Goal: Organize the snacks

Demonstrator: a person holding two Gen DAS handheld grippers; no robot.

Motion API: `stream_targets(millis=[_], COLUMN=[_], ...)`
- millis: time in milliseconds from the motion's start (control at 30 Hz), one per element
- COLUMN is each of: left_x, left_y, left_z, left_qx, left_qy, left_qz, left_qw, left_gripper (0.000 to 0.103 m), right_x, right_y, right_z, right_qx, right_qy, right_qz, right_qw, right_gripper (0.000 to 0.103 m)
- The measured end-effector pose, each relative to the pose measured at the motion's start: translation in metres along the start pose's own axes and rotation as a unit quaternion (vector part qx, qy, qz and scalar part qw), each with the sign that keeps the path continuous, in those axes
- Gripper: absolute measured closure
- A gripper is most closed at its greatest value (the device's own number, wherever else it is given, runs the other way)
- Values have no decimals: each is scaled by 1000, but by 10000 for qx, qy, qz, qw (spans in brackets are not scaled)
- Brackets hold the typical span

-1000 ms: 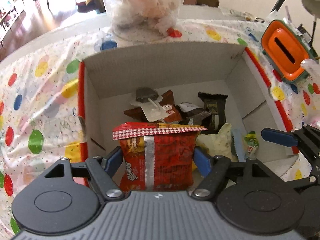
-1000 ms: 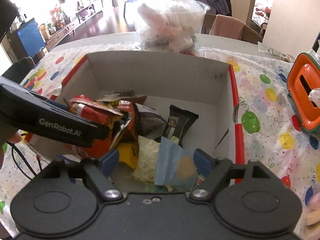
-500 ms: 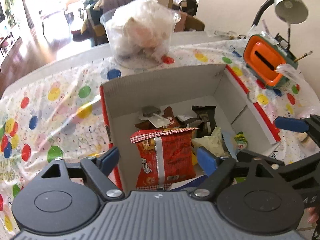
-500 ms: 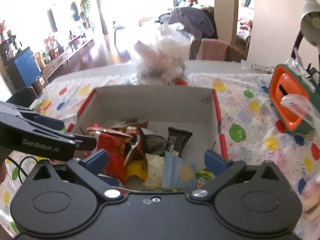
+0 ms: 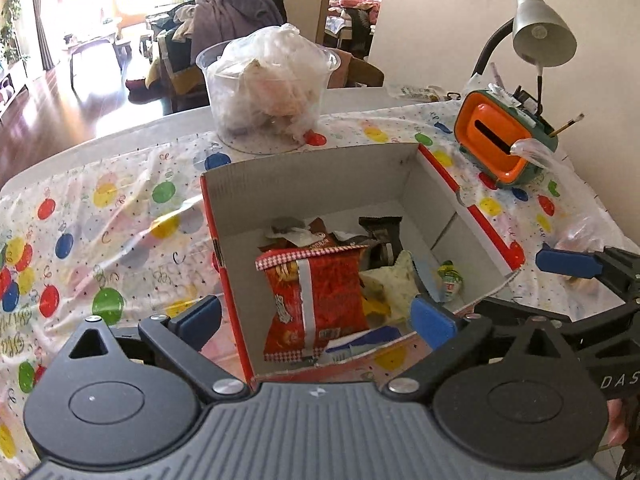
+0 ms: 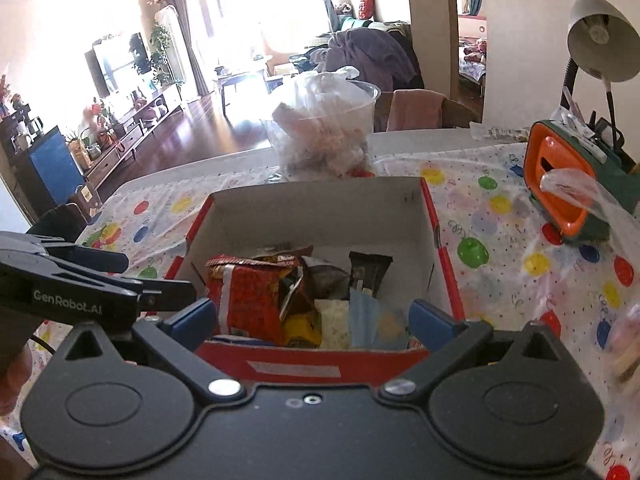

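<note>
Your fingers on both grippers stand spread wide with nothing pinched between them. The left gripper [image 5: 316, 316] has just been opening, and the red chip bag [image 5: 316, 300] seen in the gap sits free of its blue pads, propped upright inside the cardboard box [image 5: 304, 184]. The right gripper [image 6: 314, 318] has likewise just been opening; its pads frame the box's near red wall at the lower centre of the frame without touching any packet.

In your left wrist view the box fills the middle of the frame, white inside with red outer walls. Behind the chip bag lie a brown packet [image 5: 320, 236] and a dark wrapped bar [image 5: 382, 236]; a pale yellow packet [image 5: 394, 276] and a small green-topped packet [image 5: 452, 278] lie to its right.

In your right wrist view a light blue packet [image 6: 368, 320] sits against the near wall, and your left gripper enters from the left edge.

On the dotted cloth of the desk [image 5: 120, 232], a clear tub [image 5: 268, 92] stuffed with plastic stands beyond the box, and an orange and green holder [image 5: 496, 140] sits at the upper right beneath a grey lamp [image 5: 540, 28].
</note>
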State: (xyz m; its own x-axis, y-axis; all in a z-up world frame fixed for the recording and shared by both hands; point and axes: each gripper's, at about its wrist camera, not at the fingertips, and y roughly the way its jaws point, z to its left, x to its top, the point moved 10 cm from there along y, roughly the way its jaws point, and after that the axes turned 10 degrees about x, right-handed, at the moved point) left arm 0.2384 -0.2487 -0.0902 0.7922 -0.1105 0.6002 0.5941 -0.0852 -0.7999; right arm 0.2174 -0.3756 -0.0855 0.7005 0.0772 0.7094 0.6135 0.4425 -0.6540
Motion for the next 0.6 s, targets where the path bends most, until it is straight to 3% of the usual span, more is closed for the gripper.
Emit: stream_targets(millis=[600], left_x=[-24], left_y=[-25], left_z=[1], left_qx=[217], left_qy=[65], left_qz=[-165], left_qw=[9996], left_gripper=[1], right_x=[-12], right_y=[-16], right_z=[0], right_qx=[-9], right_qy=[44], right_qz=[-92], right_qw=[9999], right_gripper=[0])
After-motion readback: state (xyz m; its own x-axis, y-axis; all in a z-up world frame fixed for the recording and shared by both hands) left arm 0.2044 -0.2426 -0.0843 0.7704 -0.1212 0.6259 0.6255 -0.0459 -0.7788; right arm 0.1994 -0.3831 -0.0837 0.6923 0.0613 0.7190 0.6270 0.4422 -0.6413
